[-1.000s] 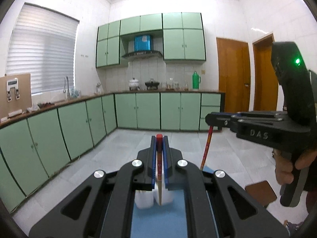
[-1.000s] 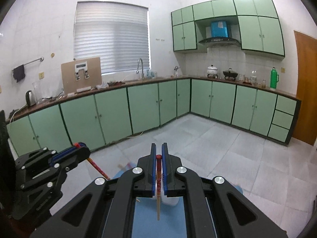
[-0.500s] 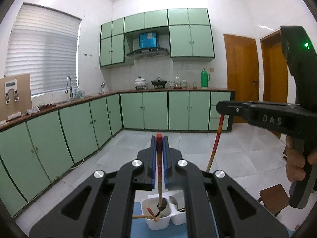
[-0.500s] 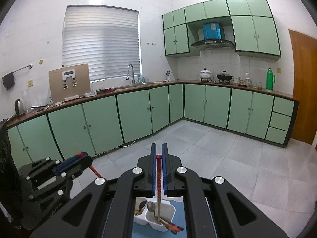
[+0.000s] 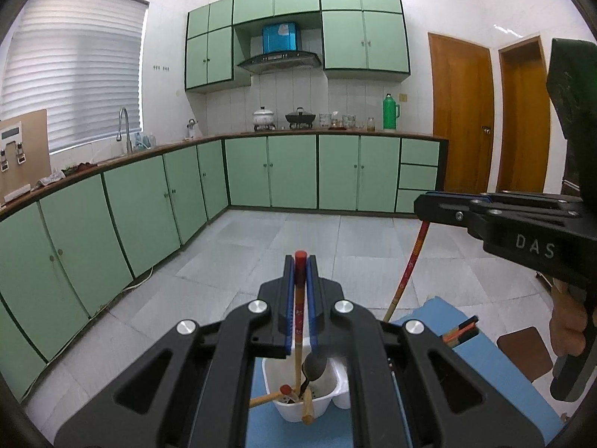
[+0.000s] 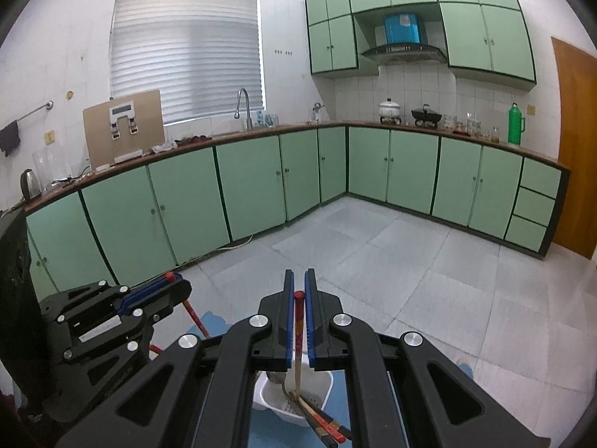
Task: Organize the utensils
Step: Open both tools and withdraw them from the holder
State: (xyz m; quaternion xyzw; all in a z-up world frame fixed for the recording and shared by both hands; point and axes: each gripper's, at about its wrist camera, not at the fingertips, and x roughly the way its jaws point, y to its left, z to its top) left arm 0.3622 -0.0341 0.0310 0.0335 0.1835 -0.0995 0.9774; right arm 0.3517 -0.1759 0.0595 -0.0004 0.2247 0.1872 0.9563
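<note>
Chopsticks: the left hand-held gripper (image 5: 300, 265) clamps one (image 5: 298, 298) at lower centre, over the white caddy (image 5: 332, 399); the right hand-held gripper (image 5: 423, 205), at frame right, pinches another (image 5: 412, 257). Either could snag the crossed utensils and miss its compartment.

Mint-green cabinets (image 5: 291, 171), white holder (image 5: 309, 407), blue mat (image 5: 496, 366), red-patterned chopstick (image 5: 298, 298).

Green cabinets (image 5: 291, 171), a green thermos (image 5: 389, 112), two wooden doors (image 5: 460, 115)
</note>
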